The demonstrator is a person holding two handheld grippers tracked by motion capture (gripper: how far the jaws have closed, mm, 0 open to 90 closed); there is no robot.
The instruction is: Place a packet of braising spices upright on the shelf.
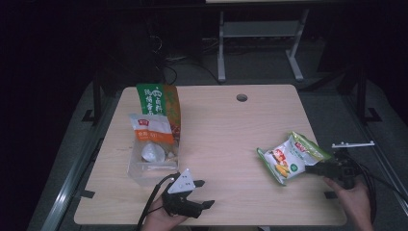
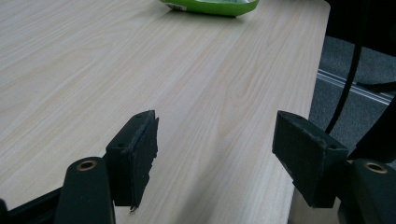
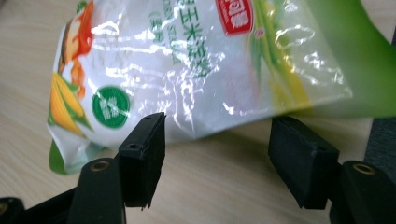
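Note:
A green and white snack bag (image 1: 290, 157) with corn printed on it lies flat on the right part of the wooden table (image 1: 226, 130). My right gripper (image 1: 310, 169) is at its near right edge, held by a hand. In the right gripper view the bag (image 3: 201, 70) lies just ahead of the jaw tips, and the right gripper (image 3: 218, 122) stands open with no pad pressing on it. My left gripper (image 1: 204, 193) rests low at the table's front edge, open and empty. Bare wood shows between the left gripper (image 2: 215, 135) jaws, with the bag (image 2: 210, 5) far off.
At the table's left a clear plastic box (image 1: 139, 171) holds a white and red pouch (image 1: 151, 130), with a green and orange bag (image 1: 159, 101) upright behind it. A cable hole (image 1: 242, 97) sits near the far edge. The table's right edge (image 2: 313, 93) drops to grey floor.

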